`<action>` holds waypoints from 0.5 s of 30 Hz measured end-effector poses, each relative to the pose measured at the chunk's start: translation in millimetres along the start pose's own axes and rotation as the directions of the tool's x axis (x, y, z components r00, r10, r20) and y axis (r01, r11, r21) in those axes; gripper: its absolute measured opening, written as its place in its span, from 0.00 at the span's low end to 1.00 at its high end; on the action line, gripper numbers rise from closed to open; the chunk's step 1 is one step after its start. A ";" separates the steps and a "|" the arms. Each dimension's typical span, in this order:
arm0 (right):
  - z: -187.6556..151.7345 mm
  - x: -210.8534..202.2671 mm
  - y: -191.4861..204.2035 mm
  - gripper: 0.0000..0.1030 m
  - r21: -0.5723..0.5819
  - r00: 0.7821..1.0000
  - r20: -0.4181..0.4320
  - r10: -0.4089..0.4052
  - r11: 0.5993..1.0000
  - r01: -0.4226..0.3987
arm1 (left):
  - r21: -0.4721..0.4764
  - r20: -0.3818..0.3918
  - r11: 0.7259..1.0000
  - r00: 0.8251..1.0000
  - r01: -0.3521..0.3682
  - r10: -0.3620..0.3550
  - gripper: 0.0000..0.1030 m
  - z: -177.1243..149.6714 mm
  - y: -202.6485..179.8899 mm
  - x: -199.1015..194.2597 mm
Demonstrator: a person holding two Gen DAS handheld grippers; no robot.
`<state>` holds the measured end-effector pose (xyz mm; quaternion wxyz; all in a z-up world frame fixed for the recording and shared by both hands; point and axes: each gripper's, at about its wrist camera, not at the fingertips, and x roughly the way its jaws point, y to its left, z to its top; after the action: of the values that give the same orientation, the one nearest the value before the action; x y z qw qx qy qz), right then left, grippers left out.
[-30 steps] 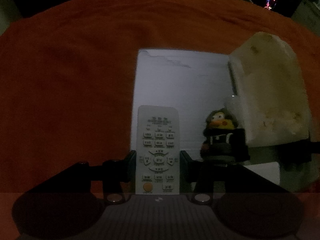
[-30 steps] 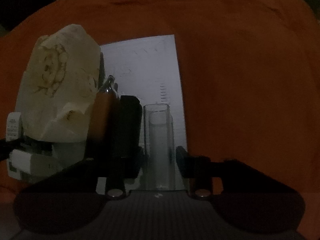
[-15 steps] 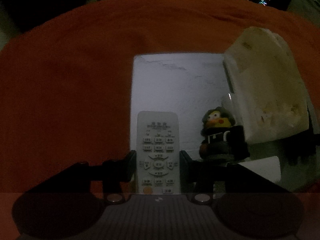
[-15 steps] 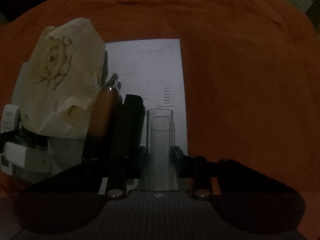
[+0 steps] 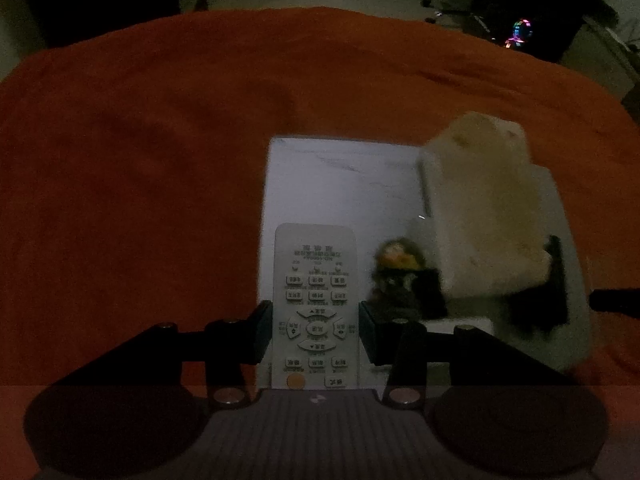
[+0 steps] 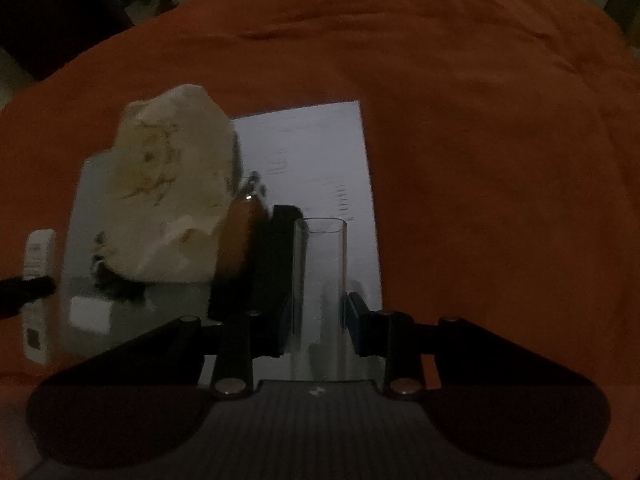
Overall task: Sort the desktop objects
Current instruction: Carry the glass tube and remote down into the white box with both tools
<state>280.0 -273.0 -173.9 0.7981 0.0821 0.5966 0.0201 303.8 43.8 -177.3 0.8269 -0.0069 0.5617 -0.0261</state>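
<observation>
Left wrist cam: dim room, orange cloth (image 5: 160, 160) over the whole table. Left gripper (image 5: 316, 334) is pinching a white remote (image 5: 315, 304), both pads tight on its long edges at about the arrow-button ring. The remote runs lengthwise between the fingers, orange button at the near end, label end away. It sits in front of a white sheet (image 5: 340, 184) lying flat on the cloth. Just to the right of the remote is a small dark figurine (image 5: 400, 276) w/ a yellow-orange face, blurry. Behind and right of it is a big pale, rock-like lump (image 5: 488, 208), tan stains on it, on or by a grey base; can't tell which. A small white block (image 5: 460, 326) lies near the figurine's foot. Coloured lights (image 5: 520, 34) glow far back right.

Right wrist cam: right gripper (image 6: 320, 320) is clamped on a clear tube (image 6: 320, 300), pads against its two sides low down, open end pointing away. Same sheet (image 6: 312, 148) shows behind it. Touching the tube's left side is a black block (image 6: 276, 264), then an orange-brown thing (image 6: 236, 244) w/ a shiny tip, blurred. The lump (image 6: 172, 188) fills the left-centre. Far left, the remote (image 6: 38, 292) shows edge-on, w/ the other gripper's dark finger (image 6: 24, 292) across it.
</observation>
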 end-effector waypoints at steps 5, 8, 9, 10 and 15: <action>0.0 -13.1 2.4 0.31 -0.012 0.999 0.030 0.012 1.000 -0.012 | -0.016 0.054 0.999 0.998 0.028 -0.027 0.39 -18.1 -6.0 -34.2; -7.0 -30.6 8.1 0.31 -0.027 0.998 0.047 0.029 0.999 -0.028 | -0.022 0.084 0.999 0.996 0.045 -0.043 0.39 -28.3 -6.1 -56.8; -9.8 -38.0 10.8 0.31 -0.037 0.998 0.056 0.036 0.999 -0.034 | -0.024 0.094 0.998 0.994 0.051 -0.049 0.39 -31.6 -5.7 -64.3; -13.4 -46.5 13.8 0.31 -0.047 0.997 0.071 0.044 0.998 -0.041 | -0.024 0.103 0.998 0.993 0.057 -0.054 0.39 -34.8 -5.4 -71.6; -40.7 -87.0 28.3 0.31 -0.076 0.987 0.120 0.104 0.992 -0.096 | -0.056 0.153 0.994 0.984 0.098 -0.089 0.39 -57.4 2.7 -106.9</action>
<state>218.0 -252.0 -98.1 0.8339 0.0848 0.5400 0.0760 211.3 53.0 -99.3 0.8640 -0.0615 0.4976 -0.0465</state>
